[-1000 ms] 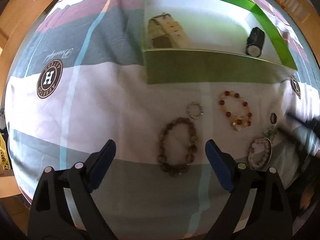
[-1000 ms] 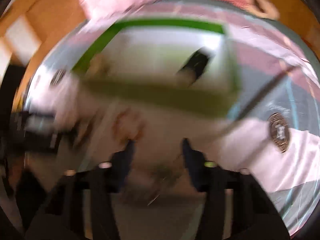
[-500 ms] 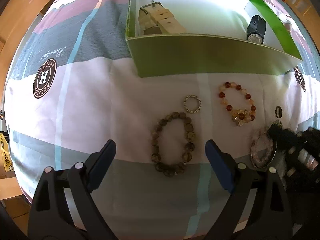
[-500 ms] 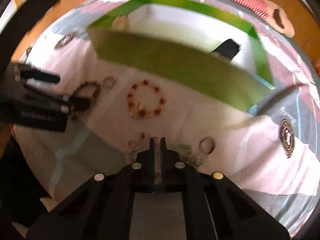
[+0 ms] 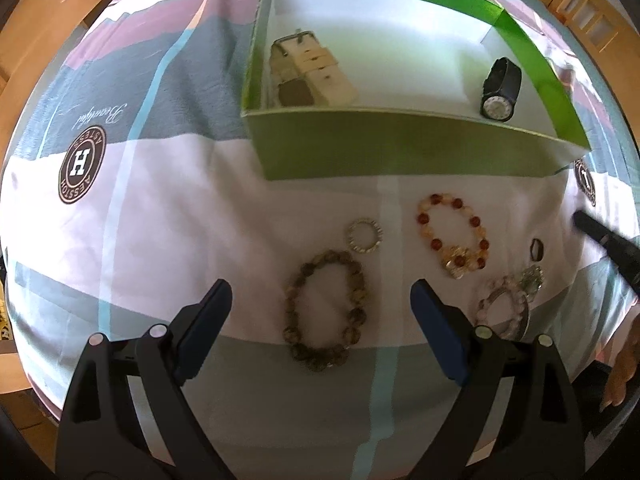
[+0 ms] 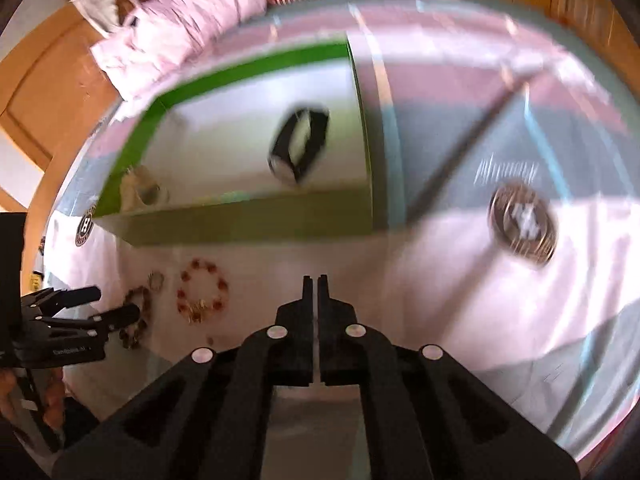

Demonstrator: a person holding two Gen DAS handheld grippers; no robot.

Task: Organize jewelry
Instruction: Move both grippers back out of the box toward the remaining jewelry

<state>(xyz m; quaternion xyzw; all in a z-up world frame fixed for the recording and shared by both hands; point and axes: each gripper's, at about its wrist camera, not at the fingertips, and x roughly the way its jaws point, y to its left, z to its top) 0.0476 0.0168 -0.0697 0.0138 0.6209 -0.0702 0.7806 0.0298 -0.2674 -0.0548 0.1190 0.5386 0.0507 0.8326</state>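
My right gripper (image 6: pixel 316 280) is closed with nothing between its jaws, over the bedspread (image 6: pixel 460 280). The green box (image 6: pixel 248 224) ahead holds a black watch (image 6: pixel 298 144). At left, my left gripper (image 6: pixel 100 304) hangs over the bracelets (image 6: pixel 202 292).

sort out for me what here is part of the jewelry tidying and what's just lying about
Part of the job: green box, beige watch, black watch, brown bead bracelet, amber bead bracelet, silver ring, clear bead bracelet, small dark ring.

Just lying about: patterned bedsheet, pink pillow.
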